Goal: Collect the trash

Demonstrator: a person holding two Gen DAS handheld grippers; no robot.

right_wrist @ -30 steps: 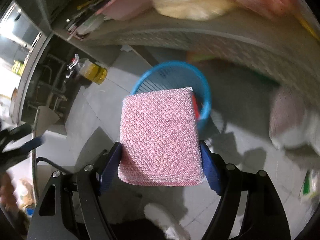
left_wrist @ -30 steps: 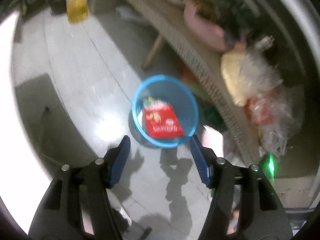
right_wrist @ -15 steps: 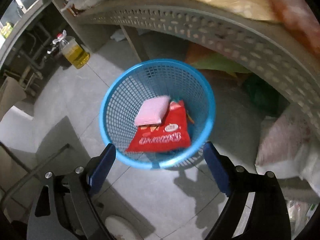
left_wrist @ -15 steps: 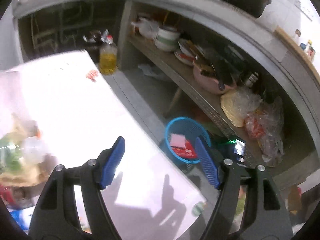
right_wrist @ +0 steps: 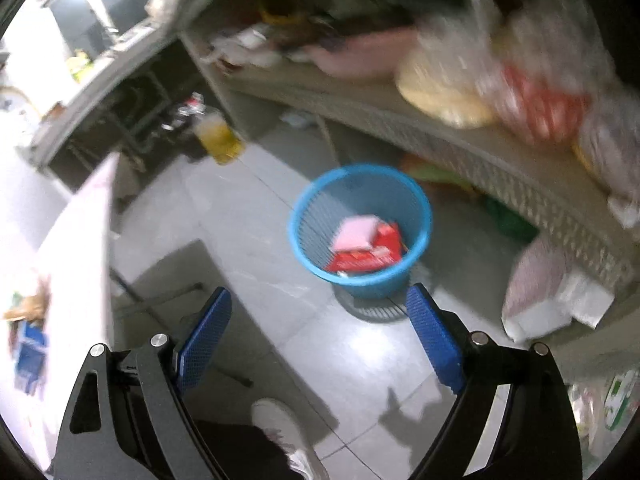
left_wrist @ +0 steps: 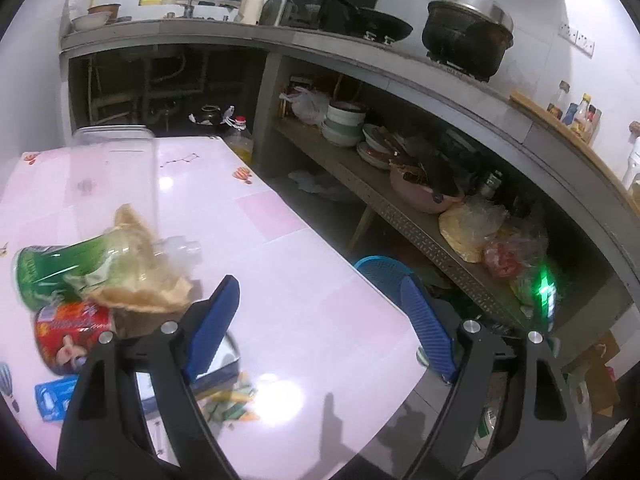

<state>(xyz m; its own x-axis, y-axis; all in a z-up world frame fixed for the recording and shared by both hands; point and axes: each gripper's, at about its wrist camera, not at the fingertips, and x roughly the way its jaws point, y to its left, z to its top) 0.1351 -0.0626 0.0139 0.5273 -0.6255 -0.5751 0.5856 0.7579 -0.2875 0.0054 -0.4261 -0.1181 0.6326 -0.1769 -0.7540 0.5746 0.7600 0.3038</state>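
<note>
Jaws of the left gripper (left_wrist: 320, 326) are opening, empty, above the pink table (left_wrist: 280, 256); the right gripper (right_wrist: 318, 338) gapes empty above the floor, where the blue basket (right_wrist: 362, 276) holds a pink sponge (right_wrist: 354, 236) and red wrapper (right_wrist: 362, 258).

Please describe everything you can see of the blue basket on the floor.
The blue basket is a round, open-topped bin of what looks like plastic, with slatted mesh walls and a solid rim. It stands upright on the grey tiled floor, beside the low shelf. Inside lie a pink sponge and, under it, a red snack packet. Neither gripper touches it.
</note>
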